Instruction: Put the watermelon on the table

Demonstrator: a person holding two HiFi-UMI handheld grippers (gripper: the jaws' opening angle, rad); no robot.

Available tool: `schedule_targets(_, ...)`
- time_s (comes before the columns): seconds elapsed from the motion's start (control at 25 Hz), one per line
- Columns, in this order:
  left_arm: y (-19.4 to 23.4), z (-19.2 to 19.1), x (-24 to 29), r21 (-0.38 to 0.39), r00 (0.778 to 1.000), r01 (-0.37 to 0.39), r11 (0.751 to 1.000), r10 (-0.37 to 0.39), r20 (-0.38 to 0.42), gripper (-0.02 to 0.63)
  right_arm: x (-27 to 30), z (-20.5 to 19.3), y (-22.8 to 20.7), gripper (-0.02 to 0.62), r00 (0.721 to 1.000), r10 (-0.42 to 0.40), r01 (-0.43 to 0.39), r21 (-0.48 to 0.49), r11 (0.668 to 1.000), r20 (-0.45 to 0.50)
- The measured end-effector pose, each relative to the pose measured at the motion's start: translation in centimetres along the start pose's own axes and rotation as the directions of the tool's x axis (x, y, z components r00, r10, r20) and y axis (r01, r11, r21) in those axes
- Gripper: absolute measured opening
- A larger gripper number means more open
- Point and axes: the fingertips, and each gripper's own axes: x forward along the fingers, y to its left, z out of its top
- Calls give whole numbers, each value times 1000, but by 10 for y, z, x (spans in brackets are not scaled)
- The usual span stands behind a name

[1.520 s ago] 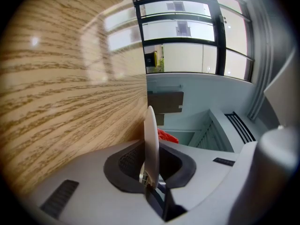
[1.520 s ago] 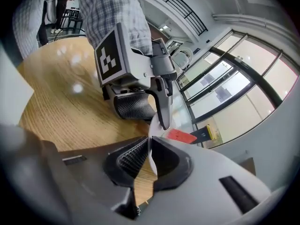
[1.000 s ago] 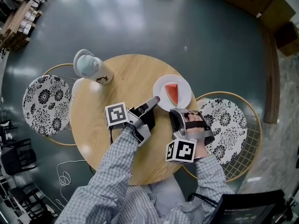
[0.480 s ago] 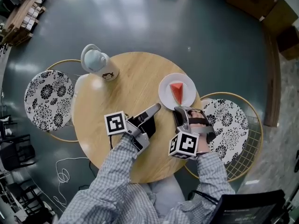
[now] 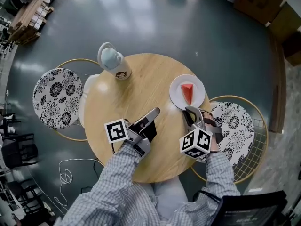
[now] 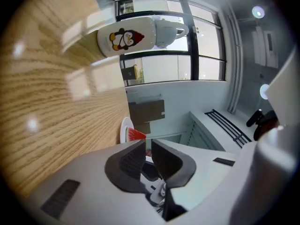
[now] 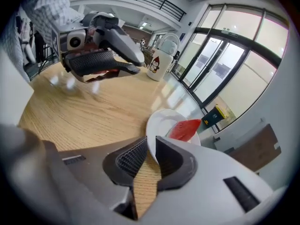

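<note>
The jaws of the right gripper (image 7: 151,146) are closed on the near rim of the round white plate (image 7: 161,120), so the rim runs between the two pads. The jaws of the left gripper (image 6: 147,144) have just been closing. Only a narrow gap is left and nothing is between them. This gripper hangs above the near part of the round wooden tabletop (image 5: 141,86), apart from the plate.

A white lidded jug with a penguin picture (image 5: 113,61) stands upright at the far left edge of the tabletop, well apart from the plate. One round chair with a black-and-white flower cushion (image 5: 56,98) stands beside the left edge and another one (image 5: 233,121) beside the right edge.

The red wedge-shaped watermelon slice (image 7: 185,128) lies flat on the plate, near the right edge of the tabletop. Its surface is bright red and smooth.
</note>
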Motion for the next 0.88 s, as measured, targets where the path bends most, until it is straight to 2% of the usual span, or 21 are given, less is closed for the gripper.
schedule_targets(0.12, -6, 0, -13, 148, 998, -61, 987, 63, -11, 8, -11, 9, -7, 40, 998, -42, 39, 78, 996, 37)
schedule_targets(0.2, -14, 1, -22, 288, 994, -95, 953, 109, -32, 8, -24, 21, -14, 40, 992, -87, 71, 174, 982, 87)
schedule_targets(0.28, -23, 0, -31, 371, 991, -100, 923, 127, -50, 8, -39, 38, -15, 38, 982, -115, 67, 293, 954, 150)
schedule_targets(0.44, -40, -7, -53, 441, 987, -85, 894, 135, -84, 8, -72, 75, 2, 38, 954, -134, -4, 457, 889, 269)
schedule_targets(0.56, -55, -11, -74, 486, 986, -96, 869, 151, -74, 8, -98, 96, 18, 37, 931, -157, -59, 560, 827, 330)
schedule_targets(0.68, -73, -16, -101, 519, 986, -107, 848, 159, -56, 8, -124, 107, 32, 37, 912, -197, -87, 640, 763, 359)
schedule_targets(0.8, -95, -29, -133, 534, 988, -81, 842, 137, -66, 8, -149, 114, 50, 36, 897, -230, -117, 704, 700, 378)
schedule_targets(0.88, -108, -38, -154, 561, 989, -64, 825, 129, -78, 8, -166, 121, 62, 35, 889, -246, -131, 728, 673, 387)
